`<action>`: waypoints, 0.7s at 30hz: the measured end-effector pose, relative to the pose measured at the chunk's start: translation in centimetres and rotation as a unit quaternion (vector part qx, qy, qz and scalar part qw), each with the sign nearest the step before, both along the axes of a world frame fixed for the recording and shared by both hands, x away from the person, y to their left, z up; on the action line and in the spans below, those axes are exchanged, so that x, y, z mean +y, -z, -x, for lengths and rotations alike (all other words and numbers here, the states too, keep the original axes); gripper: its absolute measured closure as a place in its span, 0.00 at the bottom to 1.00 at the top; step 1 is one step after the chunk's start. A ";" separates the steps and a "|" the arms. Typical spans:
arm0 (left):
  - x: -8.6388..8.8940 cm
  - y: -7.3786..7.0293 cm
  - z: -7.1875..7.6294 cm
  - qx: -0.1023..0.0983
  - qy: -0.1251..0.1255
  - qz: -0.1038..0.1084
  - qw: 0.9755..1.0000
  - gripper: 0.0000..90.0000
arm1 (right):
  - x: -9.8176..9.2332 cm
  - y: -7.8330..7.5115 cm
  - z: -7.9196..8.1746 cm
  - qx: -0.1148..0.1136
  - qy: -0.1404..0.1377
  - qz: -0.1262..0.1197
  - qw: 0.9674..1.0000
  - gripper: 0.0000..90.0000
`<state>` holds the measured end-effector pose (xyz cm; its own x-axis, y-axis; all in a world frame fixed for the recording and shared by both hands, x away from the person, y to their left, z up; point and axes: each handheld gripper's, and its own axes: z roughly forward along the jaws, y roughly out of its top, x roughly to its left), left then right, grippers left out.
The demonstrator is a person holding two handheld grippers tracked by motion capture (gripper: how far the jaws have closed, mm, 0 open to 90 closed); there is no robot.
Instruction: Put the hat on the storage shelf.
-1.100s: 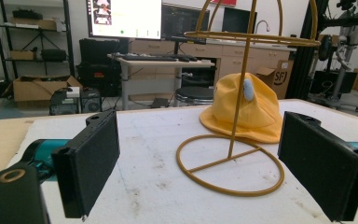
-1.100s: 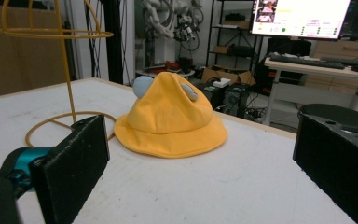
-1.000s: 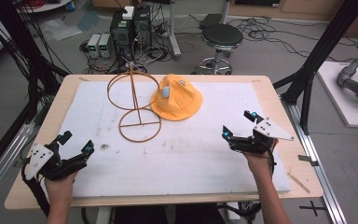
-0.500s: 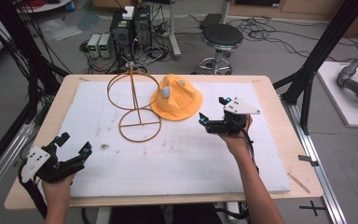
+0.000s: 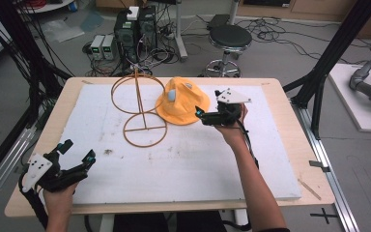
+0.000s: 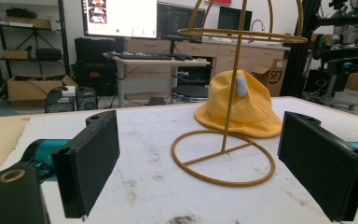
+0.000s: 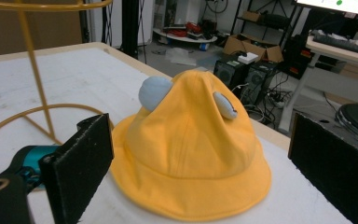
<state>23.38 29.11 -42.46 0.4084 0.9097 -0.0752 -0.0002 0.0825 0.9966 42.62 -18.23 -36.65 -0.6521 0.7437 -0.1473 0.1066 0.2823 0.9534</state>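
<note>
Yellow bucket hat (image 5: 183, 101) lies brim-down on the white tabletop (image 5: 183, 159), toward the far side and a little right of the middle, with two pale blue-grey ear-like pads on its crown.

At the near left corner, seen from the high view, the left hand-held gripper (image 5: 77, 153) rests low over the tabletop in a person's hand, its two black jaws spread wide and holding nothing. In the left gripper view the jaws frame the stand and the hat, both well beyond them.

Just left of the hat stands a wire hat stand (image 5: 142, 108), golden, with a round base ring on the tabletop, a thin upright post and a ring at the top. Its upper ring is cut off at the top edge of both gripper views. The hat's brim lies just beside the base ring; whether they touch is hard to make out.

Right of the hat, the right hand-held gripper (image 5: 203, 115) sits just at the brim's right edge, jaws wide apart and empty. In the right gripper view the hat lies between and just beyond the jaws, its near brim partly hidden behind the left jaw.
</note>
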 end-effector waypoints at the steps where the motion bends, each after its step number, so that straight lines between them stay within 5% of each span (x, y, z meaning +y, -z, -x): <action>1: 0.0 0.0 0.0 0.001 0.001 -0.001 1.000 0.15 | 0.4 -0.1 -0.8 0.005 0.000 -0.002 1.000 0.07; 10: -0.4 0.5 -0.4 0.007 0.015 0.007 1.000 0.15 | 2.6 -0.4 -4.7 0.000 -0.026 0.027 0.999 0.07; 14: -0.7 0.5 -0.6 0.007 0.023 0.011 1.000 0.15 | 2.7 1.3 -6.5 0.015 -0.020 0.013 1.000 0.07; 21: -1.5 0.8 -1.1 0.012 0.042 0.012 0.999 0.15 | 2.7 3.3 -8.4 0.037 -0.028 0.039 0.998 0.09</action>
<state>24.47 27.65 -43.23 0.4806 0.8702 -0.1083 0.0324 0.1058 0.9939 51.02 -15.53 -39.98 -0.7033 0.6944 -0.1525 0.1585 0.3622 0.9185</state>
